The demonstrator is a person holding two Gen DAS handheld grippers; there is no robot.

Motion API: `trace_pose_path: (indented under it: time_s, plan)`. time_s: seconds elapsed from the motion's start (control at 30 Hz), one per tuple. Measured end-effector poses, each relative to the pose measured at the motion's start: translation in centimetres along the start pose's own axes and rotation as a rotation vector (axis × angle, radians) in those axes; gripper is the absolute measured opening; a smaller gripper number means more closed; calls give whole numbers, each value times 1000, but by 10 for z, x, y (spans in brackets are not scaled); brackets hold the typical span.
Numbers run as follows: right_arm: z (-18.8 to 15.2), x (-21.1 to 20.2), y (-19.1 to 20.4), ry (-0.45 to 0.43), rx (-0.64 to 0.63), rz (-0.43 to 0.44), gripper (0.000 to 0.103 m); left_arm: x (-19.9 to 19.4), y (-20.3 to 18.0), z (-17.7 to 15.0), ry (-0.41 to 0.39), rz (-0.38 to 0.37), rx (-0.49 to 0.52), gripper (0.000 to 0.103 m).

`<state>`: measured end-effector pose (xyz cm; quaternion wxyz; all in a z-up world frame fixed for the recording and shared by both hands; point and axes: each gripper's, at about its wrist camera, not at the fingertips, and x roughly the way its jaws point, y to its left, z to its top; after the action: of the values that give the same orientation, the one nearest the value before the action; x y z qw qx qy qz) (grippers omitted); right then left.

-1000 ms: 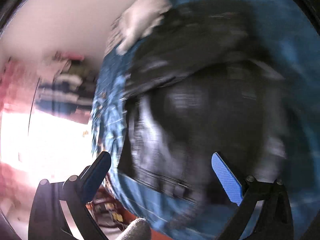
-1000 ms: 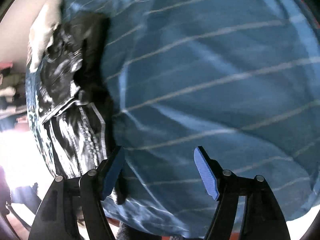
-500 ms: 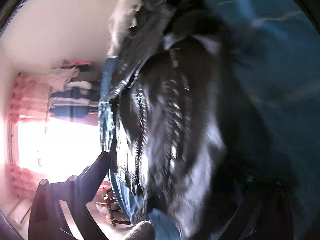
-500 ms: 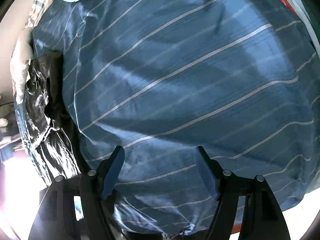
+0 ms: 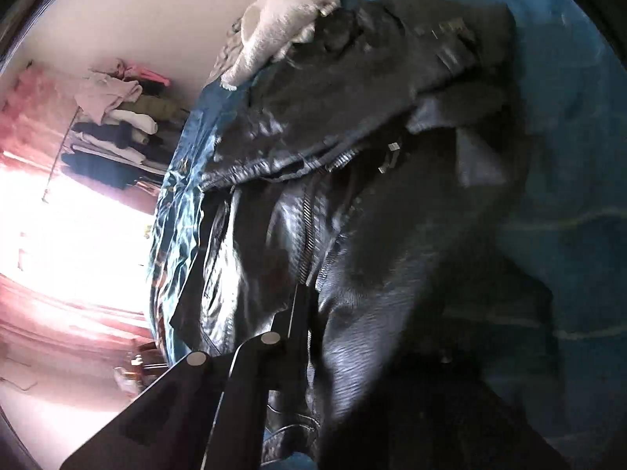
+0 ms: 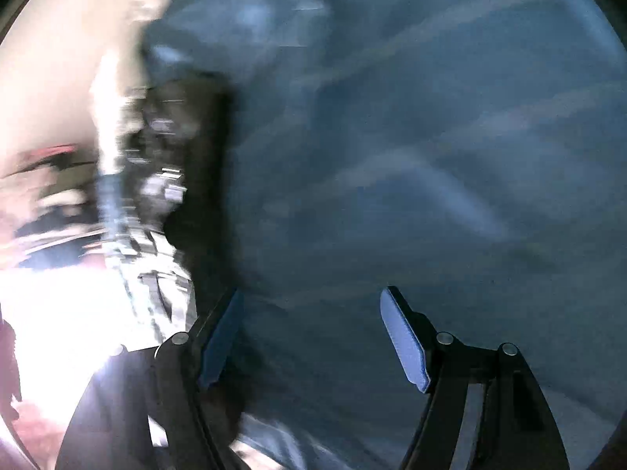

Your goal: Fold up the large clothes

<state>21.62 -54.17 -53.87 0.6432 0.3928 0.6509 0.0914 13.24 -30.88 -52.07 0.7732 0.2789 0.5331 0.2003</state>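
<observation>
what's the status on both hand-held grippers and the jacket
Left hand-held gripper shut on jacket. Right hand-held gripper open over blue sheet. Nothing blocking.

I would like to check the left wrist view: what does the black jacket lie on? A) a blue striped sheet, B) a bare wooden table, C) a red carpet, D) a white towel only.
A: the black jacket rests on the blue striped sheet, whose blue cloth shows along both its sides.
</observation>
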Motion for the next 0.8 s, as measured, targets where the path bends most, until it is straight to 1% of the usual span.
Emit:
trace_pose_path:
  time_s: [0.03, 0.07, 0.13, 0.17, 0.2, 0.23, 0.27, 0.3, 0.33, 0.4, 0.43, 0.57, 0.63, 0.67, 0.73, 0.8]
  plan:
    - [7, 10, 8, 6, -10, 69, 86, -2, 5, 1, -5, -15, -7, 9]
    - [16, 22, 18, 11, -12, 166, 86, -4, 10, 2, -7, -30, -14, 9]
    - [29, 45, 32, 39, -3, 290, 86, -5, 21, 5, -14, -56, -20, 9]
    - [37, 60, 39, 57, 7, 330, 86, -4, 25, 6, -15, -69, -23, 9]
    - [42, 72, 44, 73, 21, 347, 86, -4, 29, 8, -19, -78, -24, 9]
    - [47, 86, 48, 96, 47, 362, 86, -4, 32, 8, -20, -92, -24, 9]
    - [52, 101, 51, 118, 94, 399, 86, -1, 35, 10, -15, -109, -25, 9]
    - [55, 109, 54, 116, 130, 418, 73, 3, 39, 13, -9, -136, -30, 9]
    - [57, 113, 59, 93, 150, 437, 50, 4, 43, 14, -6, -157, -33, 9]
    - [60, 112, 76, 56, 153, 398, 37, 7, 54, 16, -1, -199, -43, 9]
    - [59, 109, 87, 42, 142, 383, 33, 7, 60, 16, 2, -223, -54, 9]
    - [47, 91, 153, -3, 24, 286, 28, 13, 101, 12, 17, -334, -110, 9]
    - [39, 86, 196, -14, -43, 247, 27, 20, 123, 10, 21, -385, -130, 9]
    - [33, 87, 222, -20, -79, 220, 27, 25, 137, 9, 24, -413, -142, 9]
    - [24, 92, 264, -19, -134, 181, 26, 37, 165, 7, 40, -470, -169, 10]
    - [15, 107, 308, -8, -188, 138, 26, 55, 195, 5, 58, -530, -203, 13]
